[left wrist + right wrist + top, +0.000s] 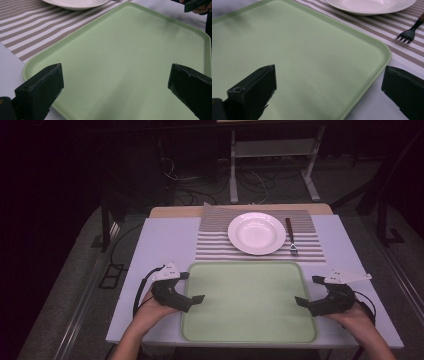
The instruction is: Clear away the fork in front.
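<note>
Tools, left (194,287) and right (306,290), both spread and holding nothing, flank a green tray (250,320) between them.

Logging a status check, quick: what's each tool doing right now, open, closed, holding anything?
Left tool: open, empty, over the tray.
Right tool: open, empty, at the tray's right edge.

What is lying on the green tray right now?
Nothing lies on the green tray; its surface is bare. The left gripper and right gripper sit at its sides, jaws open. The table beneath it is covered.
</note>
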A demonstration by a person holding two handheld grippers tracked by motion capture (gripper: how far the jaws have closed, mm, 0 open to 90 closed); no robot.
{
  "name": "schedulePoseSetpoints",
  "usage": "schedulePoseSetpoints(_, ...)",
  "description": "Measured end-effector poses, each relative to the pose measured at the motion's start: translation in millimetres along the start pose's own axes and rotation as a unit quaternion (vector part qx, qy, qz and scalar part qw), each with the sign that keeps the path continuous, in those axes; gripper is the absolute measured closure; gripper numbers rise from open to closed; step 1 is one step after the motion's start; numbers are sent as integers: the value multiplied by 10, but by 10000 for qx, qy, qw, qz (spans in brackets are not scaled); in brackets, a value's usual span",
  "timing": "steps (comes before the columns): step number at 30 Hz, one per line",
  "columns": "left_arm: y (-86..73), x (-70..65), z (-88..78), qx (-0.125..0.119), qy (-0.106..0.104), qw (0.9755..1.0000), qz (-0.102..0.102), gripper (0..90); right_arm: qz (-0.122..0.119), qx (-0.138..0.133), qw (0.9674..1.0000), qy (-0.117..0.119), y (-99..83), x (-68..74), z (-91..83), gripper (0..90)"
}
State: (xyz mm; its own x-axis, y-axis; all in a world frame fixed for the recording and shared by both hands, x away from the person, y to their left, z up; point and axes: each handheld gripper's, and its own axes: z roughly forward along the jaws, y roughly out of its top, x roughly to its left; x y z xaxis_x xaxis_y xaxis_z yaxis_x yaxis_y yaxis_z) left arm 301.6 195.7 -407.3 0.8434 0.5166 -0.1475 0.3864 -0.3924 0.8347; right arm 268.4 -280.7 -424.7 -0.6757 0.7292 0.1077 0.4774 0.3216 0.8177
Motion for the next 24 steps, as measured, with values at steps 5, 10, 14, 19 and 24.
schedulePoseSetpoints(5,6,-10,13,3,15,10000,0,0,111,-4,9999,-20,15,-24,-5,0)
schedulePoseSetpoints(10,-12,-33,27,65,20,9999,76,0,178,97,9997,-128,27,-61,19,0)
schedulePoseSetpoints(14,-10,-45,37,49,-24,9999,117,0,183,72,9996,-191,68,-84,25,0)
schedulePoseSetpoints(19,-13,-29,51,21,-54,10000,68,0,207,81,9996,-197,110,-117,58,1)
schedulePoseSetpoints(24,-7,-16,80,70,-60,9999,107,0,262,163,9992,-244,144,-170,122,0)
